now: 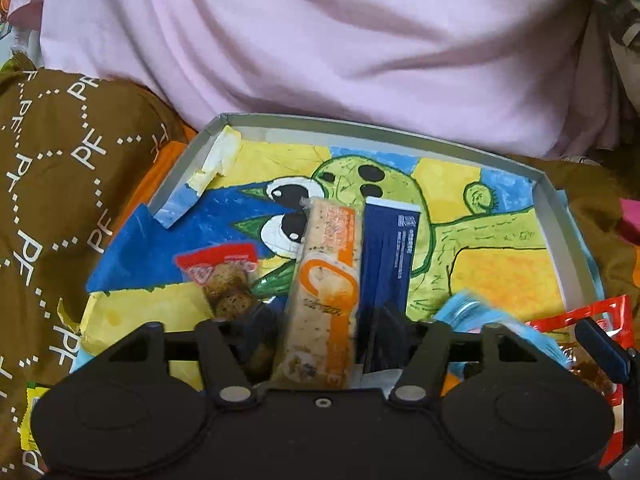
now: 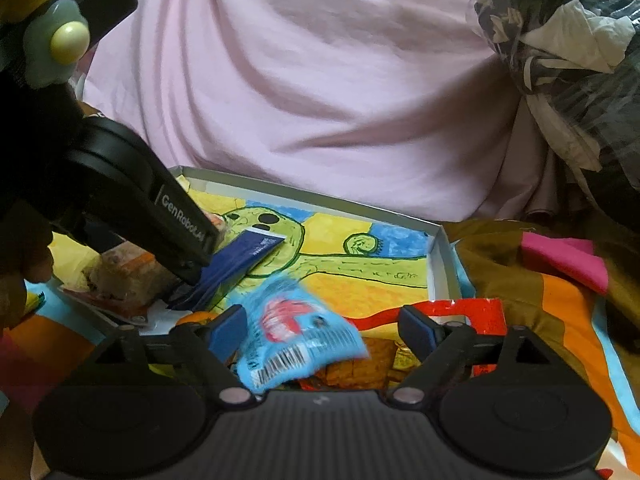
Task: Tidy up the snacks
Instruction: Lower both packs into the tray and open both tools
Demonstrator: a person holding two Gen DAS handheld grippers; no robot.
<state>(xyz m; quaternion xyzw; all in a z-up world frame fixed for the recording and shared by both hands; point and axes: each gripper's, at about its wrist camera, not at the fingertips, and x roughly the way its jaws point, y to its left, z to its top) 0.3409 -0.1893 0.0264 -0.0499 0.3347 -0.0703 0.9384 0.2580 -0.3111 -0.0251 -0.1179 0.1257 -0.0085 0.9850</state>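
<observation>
Snack bar point(image 1: 324, 292) lies btwn L gripper point(image 1: 320, 320) jaws, unclamped; blue packet point(image 2: 296, 332) btwn R gripper point(image 2: 320, 328) jaws, released.

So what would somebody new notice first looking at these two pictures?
Probably the bright green cartoon drawing lining the shallow tray, in front of the pink cloth. Next, the long orange-and-white snack bar lying between the open left hand-held gripper fingers, and the blurred light-blue packet between the right hand-held gripper fingers.

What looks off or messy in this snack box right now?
The colourful drawing lining the box is torn and curled up at its far left corner. The orange snack bar and dark blue packet lie side by side, but the light blue packet sits crooked at the near edge.
</observation>
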